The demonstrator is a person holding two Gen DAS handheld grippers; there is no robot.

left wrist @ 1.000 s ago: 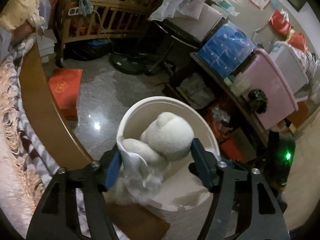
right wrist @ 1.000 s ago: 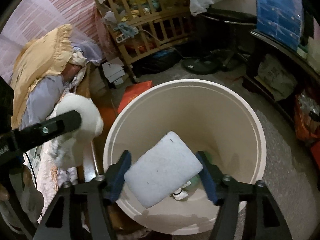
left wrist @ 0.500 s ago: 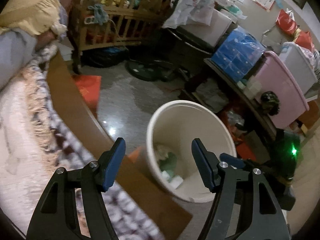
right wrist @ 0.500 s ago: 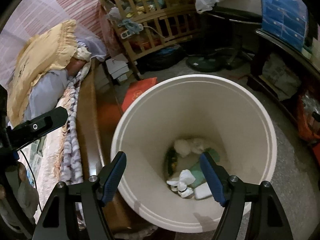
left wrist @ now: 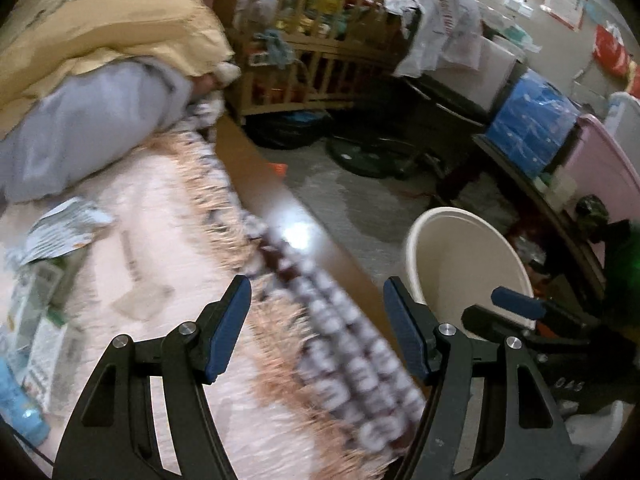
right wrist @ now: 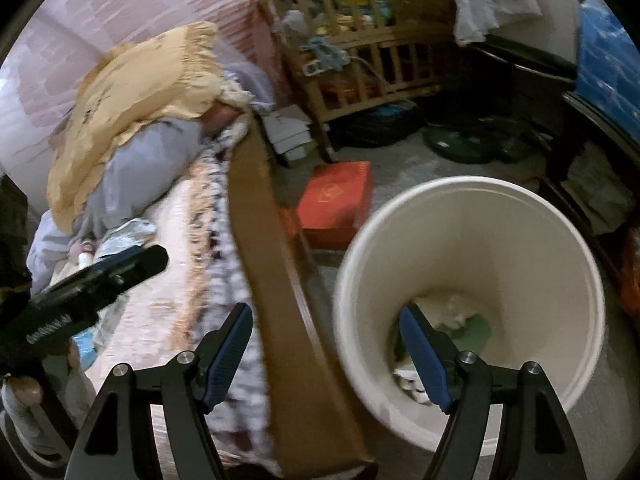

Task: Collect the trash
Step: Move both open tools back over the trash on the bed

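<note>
Both tools point steeply downward, jaws parted and nothing between them. The left tool (left wrist: 316, 324) shows two black arms tipped with blue pads (left wrist: 228, 328), spread wide and empty. The right tool (right wrist: 326, 356) stands the same way, its blue pads (right wrist: 424, 360) apart and bare. In the right wrist view, the left tool's black arm juts in from the left edge, with a fingertip (right wrist: 22, 394) of the person's hand just below it.
</note>
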